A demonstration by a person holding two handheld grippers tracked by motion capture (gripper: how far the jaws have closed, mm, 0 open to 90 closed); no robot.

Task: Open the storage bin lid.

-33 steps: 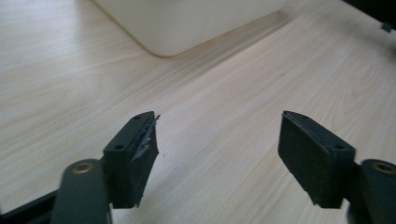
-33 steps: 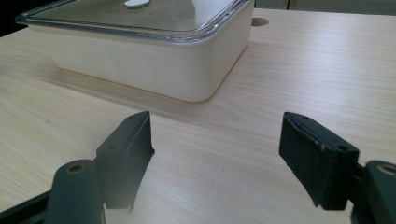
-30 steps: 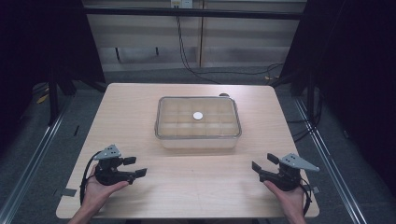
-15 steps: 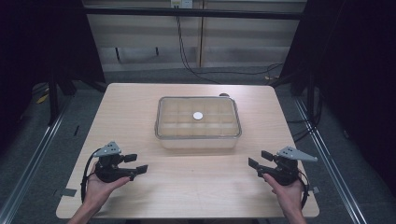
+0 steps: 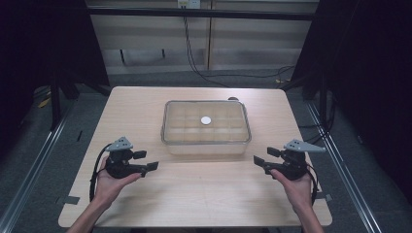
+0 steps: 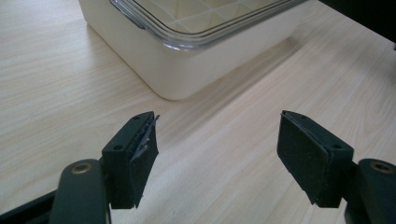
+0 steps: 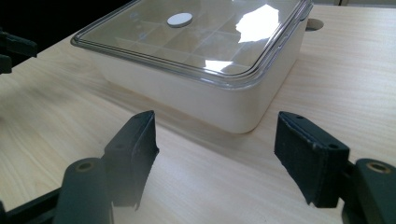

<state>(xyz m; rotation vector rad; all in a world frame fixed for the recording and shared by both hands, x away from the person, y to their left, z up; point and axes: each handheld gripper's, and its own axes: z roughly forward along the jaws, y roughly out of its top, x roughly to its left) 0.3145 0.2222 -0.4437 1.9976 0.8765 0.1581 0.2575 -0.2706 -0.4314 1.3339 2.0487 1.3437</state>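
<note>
Edging seemingly inward since before, each hand-held gripper (left (image 5: 147, 161), right (image 5: 263, 158)) stays spread.

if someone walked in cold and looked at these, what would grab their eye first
Probably the pale rectangular box with a clear lid in the middle of the wooden table, with a small white disc at the lid's centre and a grid of compartments showing through. Next, the two black grippers: the left gripper and right gripper sit at the near corners, both open and pointing inward toward the box, touching nothing.
</note>
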